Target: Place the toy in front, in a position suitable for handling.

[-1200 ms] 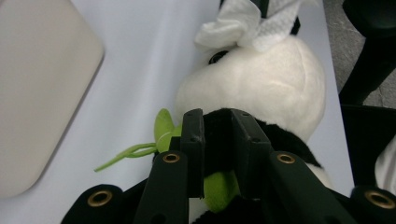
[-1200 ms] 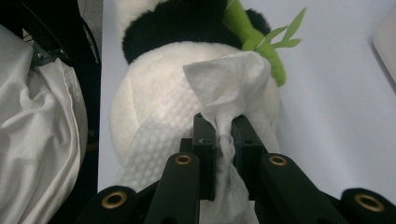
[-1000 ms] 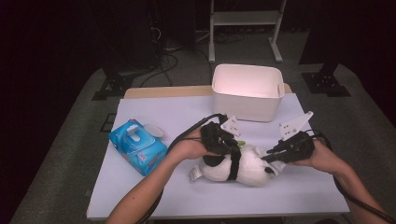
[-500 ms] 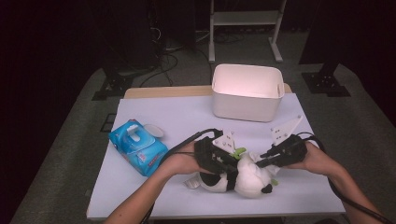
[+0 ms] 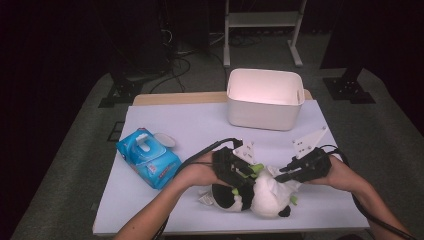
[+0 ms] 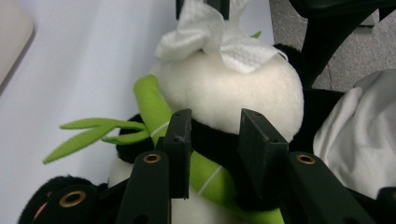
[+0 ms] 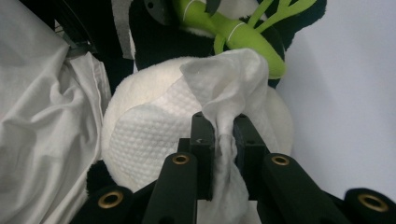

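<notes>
Since a second ago the toy panda [image 5: 252,196] has been turned from lying lengthwise to sitting more bunched up at the near edge of the white surface [image 5: 200,130], and both hands have drawn closer in over it. The left gripper [image 5: 240,172] has just been opening its fingers; in the left gripper view they [image 6: 180,140] stand a little apart on either side of the panda's black band and its green bamboo stalk [image 6: 156,109], and whether the pads still press on the plush is hard to tell from here. The right gripper [image 5: 287,175] has its fingers [image 7: 203,137] closed on a white wipe [image 7: 224,100], which drapes over the panda's white head.

The high view gives the layout: the panda at the near middle, a blue pack of wipes [image 5: 148,159] to its left with the lid open, and a white bin [image 5: 265,99] at the far side, well apart from the toy. The right gripper view adds the dimpled texture of the wipe and the pinch itself. The left gripper view shows the wipe bunched on top of the head and the green leaves [image 6: 88,135] spreading over the surface.
</notes>
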Motion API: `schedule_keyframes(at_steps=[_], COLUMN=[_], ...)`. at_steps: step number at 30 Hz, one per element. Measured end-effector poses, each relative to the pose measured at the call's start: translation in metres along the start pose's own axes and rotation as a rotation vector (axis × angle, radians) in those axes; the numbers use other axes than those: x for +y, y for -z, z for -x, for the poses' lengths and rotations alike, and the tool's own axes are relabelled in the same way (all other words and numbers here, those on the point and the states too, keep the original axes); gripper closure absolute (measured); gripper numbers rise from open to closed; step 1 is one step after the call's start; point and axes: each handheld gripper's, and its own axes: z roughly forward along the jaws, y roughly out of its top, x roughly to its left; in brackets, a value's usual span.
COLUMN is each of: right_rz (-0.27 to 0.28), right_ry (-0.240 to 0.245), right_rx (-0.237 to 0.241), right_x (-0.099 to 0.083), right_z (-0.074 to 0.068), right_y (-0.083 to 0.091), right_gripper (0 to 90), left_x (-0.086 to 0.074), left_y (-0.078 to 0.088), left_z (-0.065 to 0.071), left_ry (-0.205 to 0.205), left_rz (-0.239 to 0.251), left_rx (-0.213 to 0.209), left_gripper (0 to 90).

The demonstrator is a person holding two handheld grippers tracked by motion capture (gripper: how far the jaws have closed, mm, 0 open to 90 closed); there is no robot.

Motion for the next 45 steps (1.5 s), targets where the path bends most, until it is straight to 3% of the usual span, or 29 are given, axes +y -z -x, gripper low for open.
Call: schedule_keyframes(at_steps=[4,10,17,20,24,29,35,45], right_rz=[0.004,0.027,0.038,0.035,0.013,-0.019,-0.038,-0.058], right_ry=[0.000,0.005,-0.047,-0.095,-0.145,-0.204,-0.246,-0.295], right_rx=[0.060,0.019,-0.043,-0.070,-0.102,-0.136,-0.163,-0.213], right_x=[-0.001,-0.006,-0.029,-0.045,-0.066,-0.092,-0.107,-0.119], right_z=[-0.004,-0.007,-0.004,-0.002,0.001,0.004,0.004,0.008], right_y=[-0.004,0.006,0.024,0.029,0.031,0.030,0.032,0.033], right_gripper=[80.3,80.2,80.2,80.2,80.2,79.5,78.1,70.7], left_x=[0.004,0.009,0.012,0.014,0.012,0.011,0.010,0.008], left_y=[0.000,-0.010,-0.021,-0.025,-0.030,-0.032,-0.027,-0.015], left_z=[-0.004,-0.012,-0.017,-0.016,-0.015,-0.011,-0.009,-0.007], left_ry=[-0.004,-0.009,0.007,0.003,0.006,-0.011,-0.013,0.008], left_rz=[-0.003,-0.032,-0.048,-0.060,-0.063,-0.056,-0.037,0.016], left_rx=[0.045,0.083,0.080,0.070,0.041,0.035,0.032,0.041], left_gripper=[62.5,60.0,54.8,52.6,57.4,67.3,68.5,61.4])
